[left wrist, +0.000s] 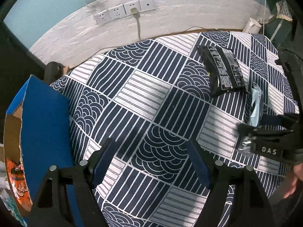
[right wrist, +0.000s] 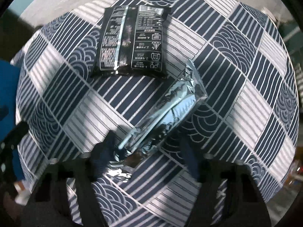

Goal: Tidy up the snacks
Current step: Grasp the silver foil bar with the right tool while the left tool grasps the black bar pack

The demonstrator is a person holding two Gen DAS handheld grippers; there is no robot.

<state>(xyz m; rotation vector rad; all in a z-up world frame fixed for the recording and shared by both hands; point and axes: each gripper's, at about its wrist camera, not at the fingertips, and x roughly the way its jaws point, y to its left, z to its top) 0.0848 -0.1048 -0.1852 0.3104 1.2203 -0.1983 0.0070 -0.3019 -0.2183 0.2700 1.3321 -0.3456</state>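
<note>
A black snack packet lies flat on the patterned tablecloth. A clear and silver wrapped snack lies just in front of it. My right gripper is open, its fingers on either side of the near end of the wrapped snack; it also shows in the left wrist view. My left gripper is open and empty above the cloth. A blue cardboard box stands at the left with an orange snack bag inside.
A white brick wall with power sockets and a plugged cable runs behind the table. A white cup-like object stands at the far right corner. The table's edge curves along the right side.
</note>
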